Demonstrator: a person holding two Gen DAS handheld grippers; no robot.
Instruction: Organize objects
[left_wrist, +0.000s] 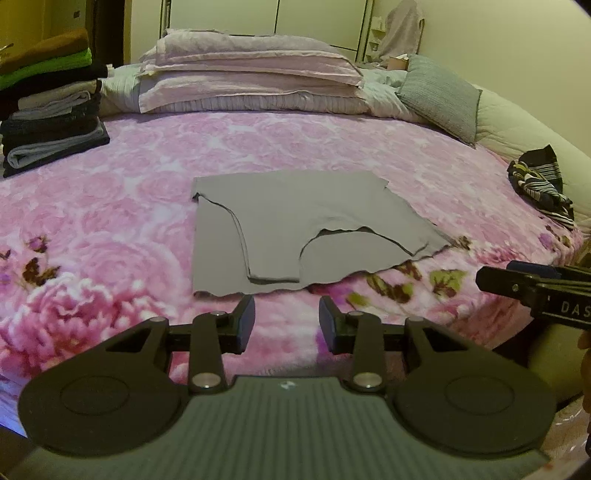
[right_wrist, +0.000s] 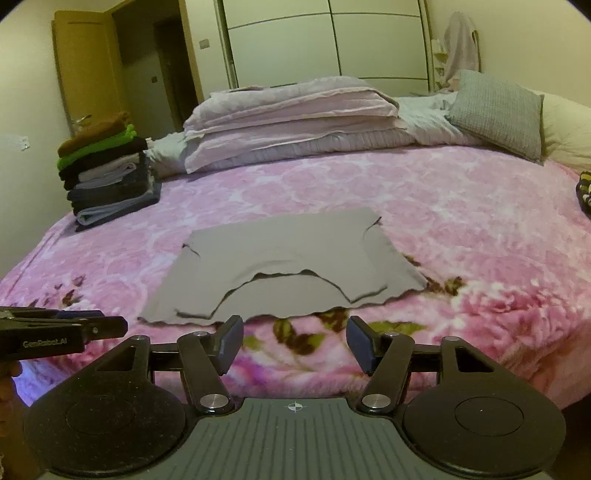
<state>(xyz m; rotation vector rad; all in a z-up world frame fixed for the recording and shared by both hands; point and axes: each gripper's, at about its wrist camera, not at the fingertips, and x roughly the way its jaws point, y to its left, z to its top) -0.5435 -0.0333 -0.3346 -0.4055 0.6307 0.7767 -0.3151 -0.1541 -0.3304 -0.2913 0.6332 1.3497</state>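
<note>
Your left gripper (left_wrist: 286, 319) and right gripper (right_wrist: 293, 341) hover wide and empty just short of the grey garment (left_wrist: 295, 229), which lies flat mid-bed for folding. The folded stack (left_wrist: 51, 110) at the far left corner looks like its destination.

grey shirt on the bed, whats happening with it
A person holds a claw in each hand, folding laundry on a bed with a pink floral blanket. The grey shirt lies flat and partly folded; the left claw and right claw hover open at its near edge, touching nothing. A stack of folded clothes sits at the far left.
</note>
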